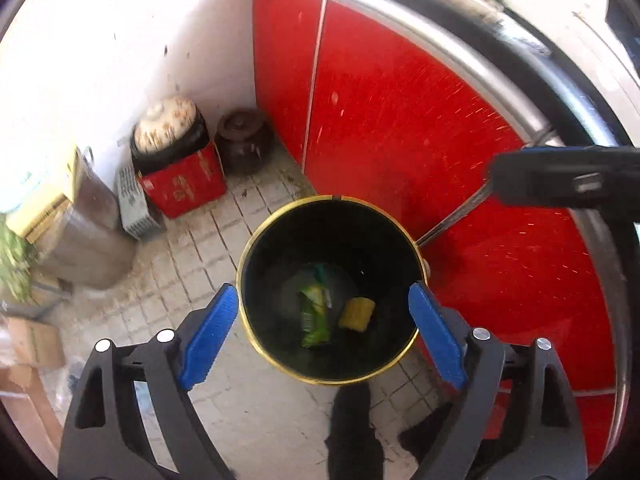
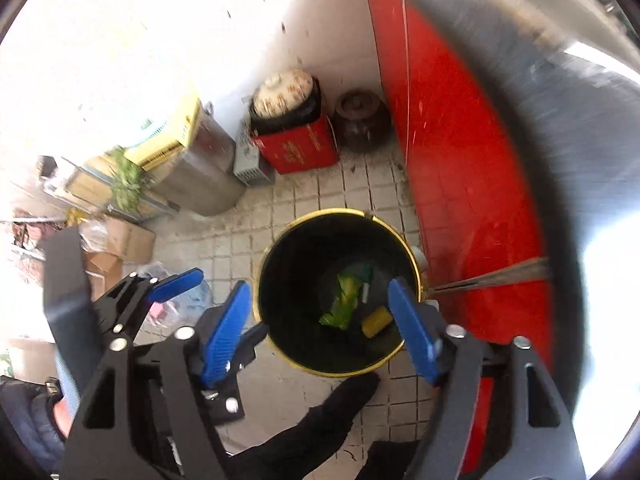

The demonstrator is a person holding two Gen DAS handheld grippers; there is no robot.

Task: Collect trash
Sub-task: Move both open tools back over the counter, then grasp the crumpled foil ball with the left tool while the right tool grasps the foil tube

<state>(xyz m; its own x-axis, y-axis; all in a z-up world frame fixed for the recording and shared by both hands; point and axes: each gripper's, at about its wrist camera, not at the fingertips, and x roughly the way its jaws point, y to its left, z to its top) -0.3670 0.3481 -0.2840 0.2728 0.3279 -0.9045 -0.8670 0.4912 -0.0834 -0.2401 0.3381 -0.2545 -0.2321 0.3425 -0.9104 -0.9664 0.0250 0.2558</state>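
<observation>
Both tools point steeply down over a black bin (image 1: 332, 292) with a gold rim, standing on the tiled floor (image 1: 224, 240) just beside a red cabinet (image 1: 400, 120).

Left tool (image 1: 324, 332): blue fingers (image 1: 208, 336) spread wide, nothing between the pads. In the left wrist view the bin mouth lies between the two fingertips and beyond them; the fingers do not touch the rim as far as can be told.

Right tool (image 2: 320, 320): blue fingers (image 2: 412, 328) likewise spread wide, nothing gripped. In the right wrist view its right finger crosses the right part of the bin mouth, its left finger sits just left of the rim. The left tool (image 2: 204, 292) shows at the near left of this view, also spread, left of the bin.

Contents of bin: a green wrapper (image 1: 314, 316) lies on the bottom near the middle, crumpled. A yellow piece (image 1: 356, 314) lies just to its right; the two are close, contact cannot be told. Both appear again in the right wrist view, wrapper (image 2: 340, 308) and yellow piece (image 2: 376, 320), below and apart from the tool fingers. A small pale item lies beside the wrapper; too blurred to identify.

Surroundings: a red box (image 1: 184, 184) and a dark brown jar (image 1: 244, 140) stand in the far corner against the wall. A grey drum (image 2: 204, 172) stands at far left, cardboard boxes (image 2: 128, 240) near left. A dark shoe (image 2: 348, 392) shows at the near edge of the bin.
</observation>
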